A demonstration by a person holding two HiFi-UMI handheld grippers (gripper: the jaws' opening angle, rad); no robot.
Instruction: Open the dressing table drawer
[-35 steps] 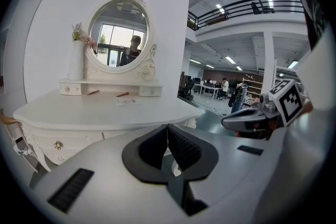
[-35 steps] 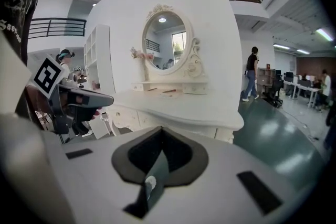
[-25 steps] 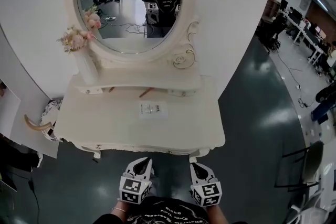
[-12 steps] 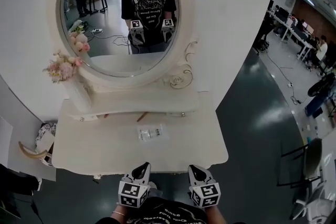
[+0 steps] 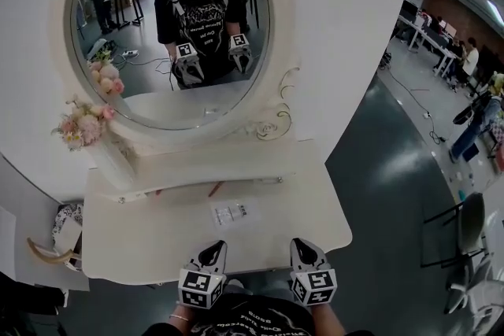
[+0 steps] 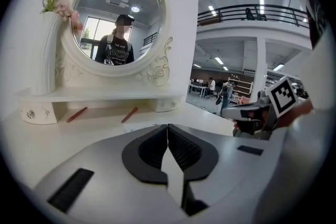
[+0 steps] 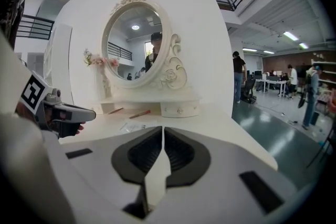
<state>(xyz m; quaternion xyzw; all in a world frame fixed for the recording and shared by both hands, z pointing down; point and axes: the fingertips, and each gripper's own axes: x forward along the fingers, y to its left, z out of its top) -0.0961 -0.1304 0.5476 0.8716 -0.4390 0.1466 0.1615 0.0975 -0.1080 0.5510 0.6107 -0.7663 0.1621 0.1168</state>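
Bright overhead light, sharp, fisheye-warped edges

The right hand-held gripper (image 7: 163,132) holds its jaws together, empty, facing the table (image 7: 228,131); the left hand-held gripper (image 7: 86,112) shows at left. Behind stand an oval mirror (image 7: 137,42) and a shut drawer (image 7: 179,109); a reddish stick (image 7: 140,113) lies beside it.

No writing can be read with certainty. A small paper slip (image 5: 233,212) on the white tabletop (image 5: 142,240) carries dark print, too small to make out. The black T-shirt (image 5: 198,8) reflected in the oval mirror (image 5: 157,90) bears a pale design with lettering, reversed and blurred. The cubes on the left hand-held gripper (image 5: 213,251) and right hand-held gripper (image 5: 303,247) show black-and-white square markers, patterns rather than letters.
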